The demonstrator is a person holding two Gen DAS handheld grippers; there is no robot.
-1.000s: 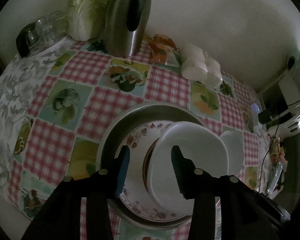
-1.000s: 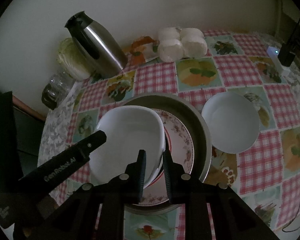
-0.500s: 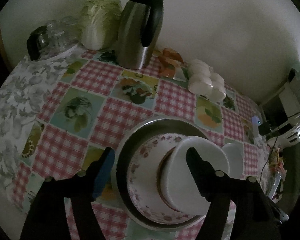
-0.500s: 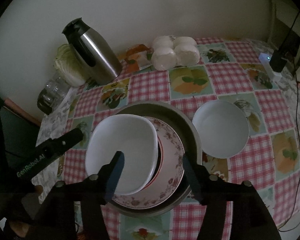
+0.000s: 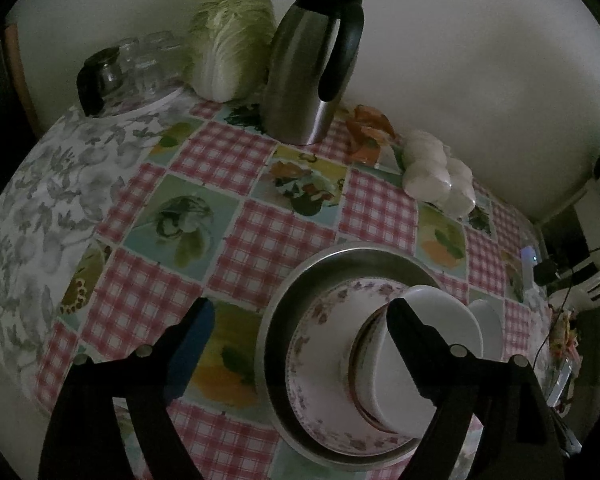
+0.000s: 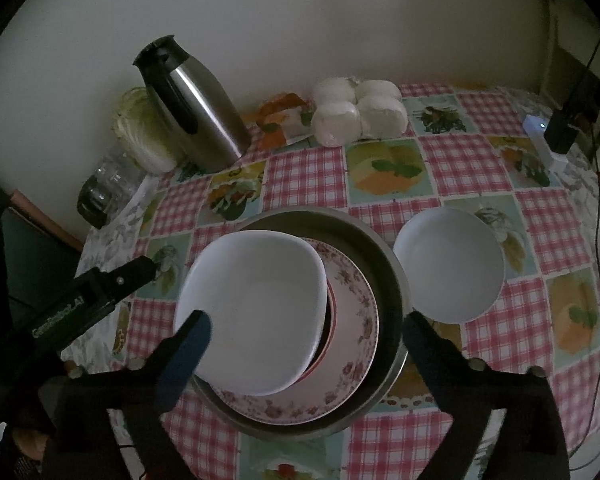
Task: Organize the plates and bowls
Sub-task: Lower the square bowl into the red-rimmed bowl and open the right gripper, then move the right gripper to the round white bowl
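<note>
A second ago the right gripper pinched the near rim of the squarish white ceramic bowl and the left gripper stood narrow at that bowl's other side; both pairs of jaws have just been opening and now stand wide apart, pressing on nothing; the left view has drawn back, so the stack sits lower and further right in it.

The white bowl rests mouth up, tilted, its near edge lying lower than its far edge; its longer side runs from about 11 o'clock to 5 o'clock in the right wrist view; it sits on a red-rimmed dish, which lies on a floral-edged round plate inside a round steel basin on the checked pink tablecloth.

The right gripper's fingers straddle the stack, one over the bowl's near rim at 7 o'clock, the other just beyond the basin's rim at 4 o'clock; whether either touches cannot be told; in the left wrist view the left gripper's right finger overlaps the bowl while the other hangs over bare cloth.

A second round white bowl stands upright just beside the basin at 2 o'clock.
</note>
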